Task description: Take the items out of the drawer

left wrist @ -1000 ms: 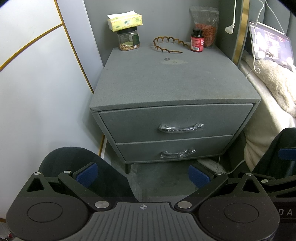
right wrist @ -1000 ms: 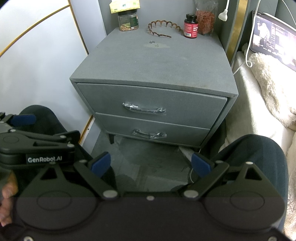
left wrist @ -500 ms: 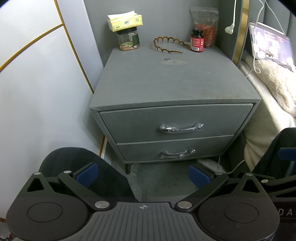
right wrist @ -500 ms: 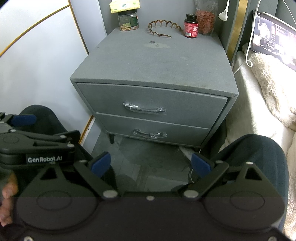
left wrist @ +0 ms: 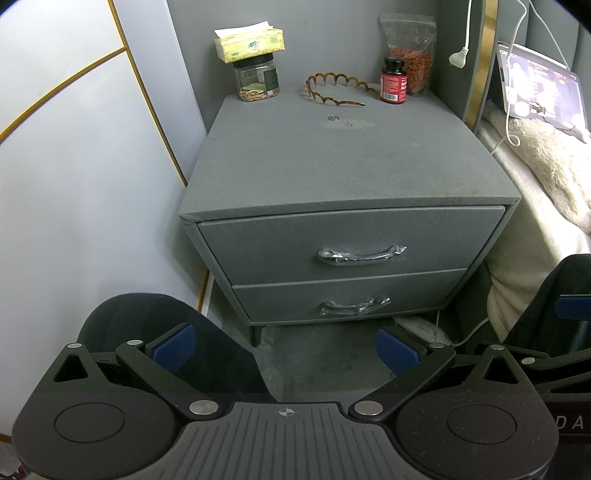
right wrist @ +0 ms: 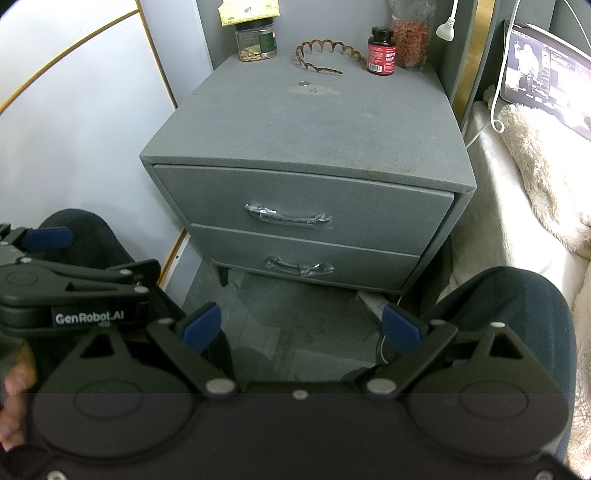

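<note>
While both drawers sit closed, the top drawer (left wrist: pixel 351 240) with its wrapped handle (left wrist: pixel 361 254) lies well ahead of and above the left claw (left wrist: pixel 284 345), which is released and empty. From the right wrist view the handle (right wrist: pixel 289 217) is likewise well apart from the right claw (right wrist: pixel 302 328), also spread wide, empty. On the nightstand (left wrist: pixel 343 162) stand a jar (left wrist: pixel 256 78), headband (left wrist: pixel 338 89) and bottle (left wrist: pixel 394 80).

Grey upholstered nightstand (left wrist: pixel 332 162) against a grey wall (left wrist: pixel 325 33). White gold-trimmed panel (left wrist: pixel 74 166) at left, bed with cream fleece blanket (right wrist: pixel 546 177) at right, grey floor (left wrist: pixel 325 354) below.
</note>
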Action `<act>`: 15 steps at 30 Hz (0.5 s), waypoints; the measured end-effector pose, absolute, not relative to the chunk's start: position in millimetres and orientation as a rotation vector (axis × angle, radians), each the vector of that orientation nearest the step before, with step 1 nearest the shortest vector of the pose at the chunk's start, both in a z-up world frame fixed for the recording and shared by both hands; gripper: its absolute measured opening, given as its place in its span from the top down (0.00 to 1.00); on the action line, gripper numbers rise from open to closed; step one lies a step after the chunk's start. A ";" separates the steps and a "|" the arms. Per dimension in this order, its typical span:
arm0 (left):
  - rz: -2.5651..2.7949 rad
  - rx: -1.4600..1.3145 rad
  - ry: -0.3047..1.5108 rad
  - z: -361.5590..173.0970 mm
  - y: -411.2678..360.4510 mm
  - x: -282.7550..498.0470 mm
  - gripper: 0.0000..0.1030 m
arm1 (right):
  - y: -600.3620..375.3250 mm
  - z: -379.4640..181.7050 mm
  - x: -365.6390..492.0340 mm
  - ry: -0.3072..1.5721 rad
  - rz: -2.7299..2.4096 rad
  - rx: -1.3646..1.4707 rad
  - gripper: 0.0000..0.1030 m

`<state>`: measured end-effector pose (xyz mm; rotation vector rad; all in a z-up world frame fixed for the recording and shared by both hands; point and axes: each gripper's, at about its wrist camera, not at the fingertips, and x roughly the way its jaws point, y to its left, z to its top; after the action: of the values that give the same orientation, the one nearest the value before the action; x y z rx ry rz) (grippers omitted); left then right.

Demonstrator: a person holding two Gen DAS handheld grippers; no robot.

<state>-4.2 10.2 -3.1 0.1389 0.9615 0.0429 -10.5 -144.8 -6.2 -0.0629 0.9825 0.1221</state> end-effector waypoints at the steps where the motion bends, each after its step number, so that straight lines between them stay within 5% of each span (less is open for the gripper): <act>1: 0.043 0.139 0.961 -3.1 10.3 -4.3 0.00 | -144.7 -6.2 -10.6 0.982 0.122 -0.063 0.08; 15: 0.043 0.141 0.958 -2.2 11.0 -5.2 0.00 | -145.5 -6.2 -11.1 0.981 0.123 -0.062 0.08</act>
<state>-5.2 11.0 -2.2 0.1408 0.9583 0.0429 -11.1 -145.5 -6.2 -0.0622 0.9805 0.1229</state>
